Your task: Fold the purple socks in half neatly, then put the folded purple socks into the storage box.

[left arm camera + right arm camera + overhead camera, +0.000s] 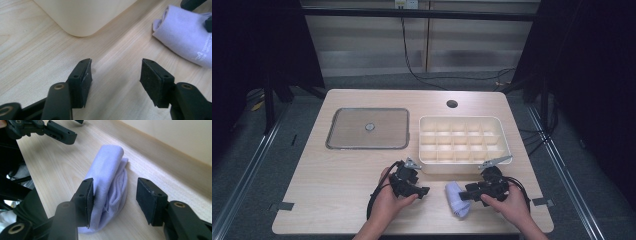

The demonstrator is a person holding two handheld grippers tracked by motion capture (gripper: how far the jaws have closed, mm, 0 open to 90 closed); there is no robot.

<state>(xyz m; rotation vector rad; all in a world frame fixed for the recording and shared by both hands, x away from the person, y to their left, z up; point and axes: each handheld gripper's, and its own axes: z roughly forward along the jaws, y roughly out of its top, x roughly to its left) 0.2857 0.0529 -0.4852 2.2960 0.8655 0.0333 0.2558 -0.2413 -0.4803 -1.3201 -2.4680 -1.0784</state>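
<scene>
In the high view, a folded cloth lies on the tabletop just in front of the divided box, between the left tongs and the right tongs. Its long axis runs from the box toward the person.

In the left gripper view, the left tongs are released and hold nothing; the cloth lies apart.

In the right gripper view, the right tongs stand open around the cloth; one pad touches it. I judge the step is grasping the cloth; next, close and lift.
</scene>
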